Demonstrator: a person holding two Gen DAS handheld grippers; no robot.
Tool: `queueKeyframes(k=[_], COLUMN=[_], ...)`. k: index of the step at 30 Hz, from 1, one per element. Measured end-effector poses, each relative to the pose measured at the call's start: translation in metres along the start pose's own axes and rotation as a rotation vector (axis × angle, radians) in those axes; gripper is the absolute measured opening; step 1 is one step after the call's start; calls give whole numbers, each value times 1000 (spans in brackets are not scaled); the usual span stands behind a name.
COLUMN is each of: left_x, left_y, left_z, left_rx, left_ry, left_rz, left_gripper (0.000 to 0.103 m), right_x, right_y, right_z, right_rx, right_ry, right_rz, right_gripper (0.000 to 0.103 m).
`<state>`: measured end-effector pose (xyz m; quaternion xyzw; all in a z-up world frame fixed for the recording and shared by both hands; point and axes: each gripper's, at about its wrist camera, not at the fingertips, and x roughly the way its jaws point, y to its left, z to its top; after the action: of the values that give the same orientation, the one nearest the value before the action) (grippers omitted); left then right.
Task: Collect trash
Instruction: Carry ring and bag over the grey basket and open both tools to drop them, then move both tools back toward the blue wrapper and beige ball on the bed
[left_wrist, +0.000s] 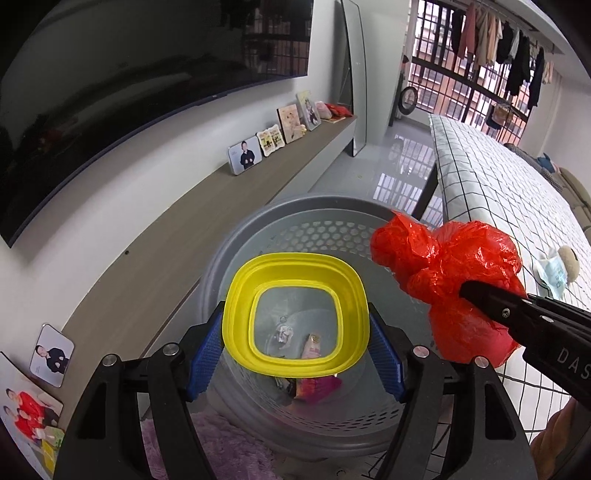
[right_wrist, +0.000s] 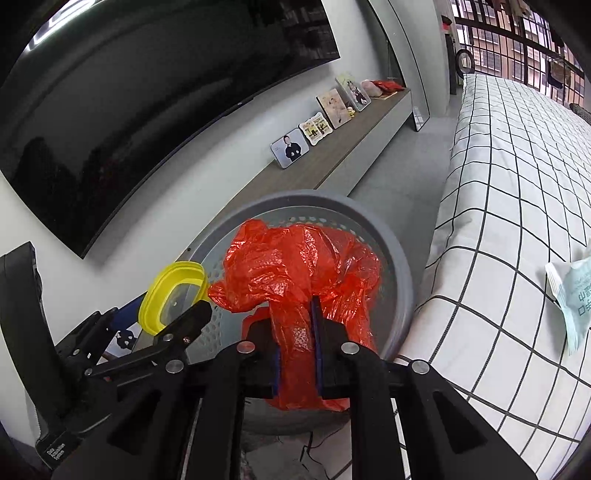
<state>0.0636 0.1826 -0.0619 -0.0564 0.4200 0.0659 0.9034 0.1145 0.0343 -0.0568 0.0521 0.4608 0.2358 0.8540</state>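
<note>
Both loads hang over the grey bin (left_wrist: 236, 236): left gripper (left_wrist: 295, 354) clamped on the yellow lid (left_wrist: 236, 295), right gripper (right_wrist: 295, 354) pinched on the red bag (right_wrist: 295, 266), bin mouth directly below, bag to the lid's right.

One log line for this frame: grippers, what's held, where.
left gripper: holds yellow lid | right gripper: shut on red bag | both over grey bin

The floor (right_wrist: 399, 192) carries a grey perforated basket (left_wrist: 236, 251). A bed (right_wrist: 517, 184) with a checked sheet holds a pale packet (right_wrist: 572, 295). A long shelf (left_wrist: 207, 206) bears framed photos (left_wrist: 245, 154).
</note>
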Motion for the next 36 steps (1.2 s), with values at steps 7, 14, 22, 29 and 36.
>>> queueKeyframes(k=[7,14,22,29,36], left_x=[-3,-5,-7,-11,-18], left_y=[5,11,13,11,8], left_z=[1,0,0,0,1], left_rx=[-11,-29,-35,-36,-30], left_ry=[-9,-7,-6,-16,-24], left_rz=[21,35,35,36,41], left_gripper=[82,84,88,91,92], right_x=[-6,-9,-9,-11,-18], right_y=[-1,-7,-4,-1,-2], right_z=[-2,-5,-6,-11,-15], right_rx=[3,10,-1,-14,-13], right_ry=[-34,-33,-27,-26,-36], right_rz=[1,-3,-12,-25,-34], right_gripper=[54,54,54,54,54])
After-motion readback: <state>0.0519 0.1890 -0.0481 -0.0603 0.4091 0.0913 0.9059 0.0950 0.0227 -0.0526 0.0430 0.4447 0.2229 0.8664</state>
